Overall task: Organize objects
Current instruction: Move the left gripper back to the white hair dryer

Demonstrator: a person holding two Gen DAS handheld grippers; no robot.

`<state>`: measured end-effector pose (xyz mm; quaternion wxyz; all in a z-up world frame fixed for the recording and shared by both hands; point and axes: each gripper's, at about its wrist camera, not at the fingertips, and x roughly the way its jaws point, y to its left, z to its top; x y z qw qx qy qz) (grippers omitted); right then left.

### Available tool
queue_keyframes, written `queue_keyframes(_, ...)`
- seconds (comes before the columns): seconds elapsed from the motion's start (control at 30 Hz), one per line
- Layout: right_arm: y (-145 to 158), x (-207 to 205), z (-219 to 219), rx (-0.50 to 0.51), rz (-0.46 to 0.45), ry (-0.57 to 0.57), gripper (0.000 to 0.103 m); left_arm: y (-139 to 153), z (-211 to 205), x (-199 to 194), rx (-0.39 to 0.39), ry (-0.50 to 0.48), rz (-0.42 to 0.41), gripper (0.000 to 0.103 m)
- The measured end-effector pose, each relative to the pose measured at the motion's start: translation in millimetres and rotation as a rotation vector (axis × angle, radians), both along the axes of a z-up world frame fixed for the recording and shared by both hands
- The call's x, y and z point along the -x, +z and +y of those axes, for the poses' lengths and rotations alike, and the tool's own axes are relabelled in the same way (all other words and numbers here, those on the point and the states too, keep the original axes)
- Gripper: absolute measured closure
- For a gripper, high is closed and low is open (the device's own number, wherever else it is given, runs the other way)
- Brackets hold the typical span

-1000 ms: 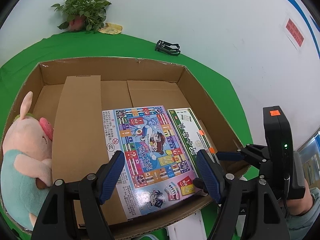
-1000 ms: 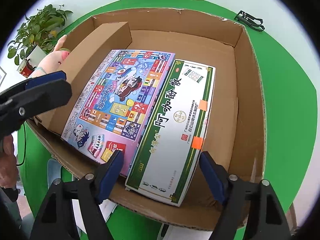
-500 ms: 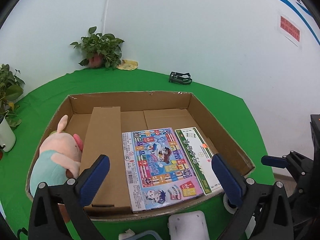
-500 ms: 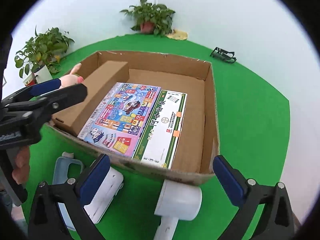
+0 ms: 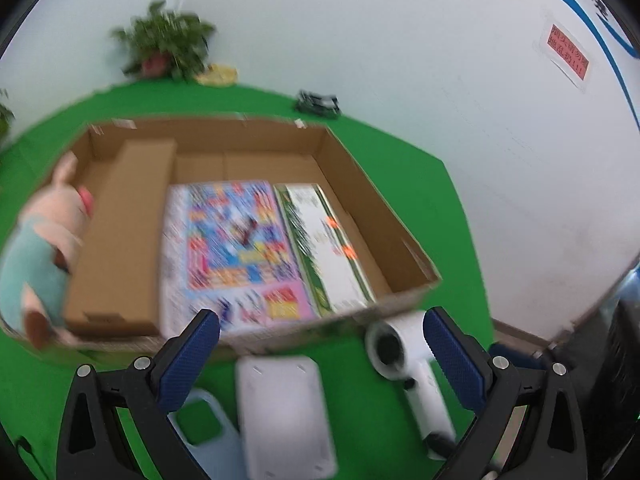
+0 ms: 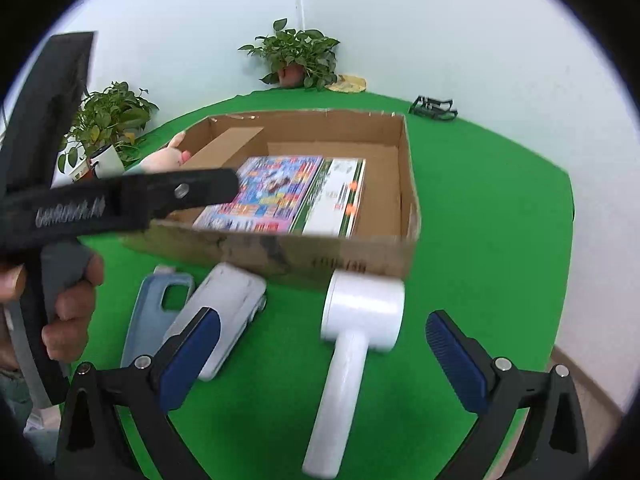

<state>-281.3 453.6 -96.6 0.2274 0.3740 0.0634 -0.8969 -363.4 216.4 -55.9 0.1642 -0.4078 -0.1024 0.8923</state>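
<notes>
A shallow cardboard box [image 6: 352, 258] stands on the green table and holds a colourful board-game box [image 5: 236, 248], a green-and-white carton [image 5: 332, 248], a brown cardboard insert [image 5: 120, 240] and a pink plush pig [image 5: 44, 248]. In front of the box lie a white hair dryer [image 6: 352, 328], a flat white device [image 6: 224, 308] and a pale blue handled item [image 6: 156, 320]. My left gripper [image 5: 320, 356] is open above the flat white device [image 5: 284, 412]. My right gripper [image 6: 320, 350] is open over the hair dryer's handle. Neither holds anything.
Potted plants [image 6: 296, 56] [image 6: 104, 120] stand at the table's back and left. A small black clip-like object [image 6: 434, 106] lies at the far right by the wall. A hand [image 6: 68, 308] grips the left gripper's handle at the right wrist view's left edge.
Both grippers pulled back out of the box toward its near side and their jaws widened. The hair dryer, white device and blue item came into view in front of the box.
</notes>
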Motion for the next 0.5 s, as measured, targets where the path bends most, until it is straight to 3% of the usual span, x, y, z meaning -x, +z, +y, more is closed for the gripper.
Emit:
queue_keyframes(0.17,-31,-35,9,0.003,-0.016,-0.020,0.001,-27,36,-2,-0.066,-0.116,-0.118,0.000)
queue_keyframes(0.3,-37,-47,22,0.043,-0.005,-0.051,0.001,-46,59,1,-0.120,-0.190,-0.198,0.001)
queue_keyframes(0.47,-39,-48,25,0.049,0.007,-0.079,0.028,-66,76,9,-0.189,-0.246,-0.302,0.002)
queue_keyframes(0.5,-40,-48,25,0.046,0.008,-0.082,0.029,-68,79,10,-0.197,-0.251,-0.309,0.002)
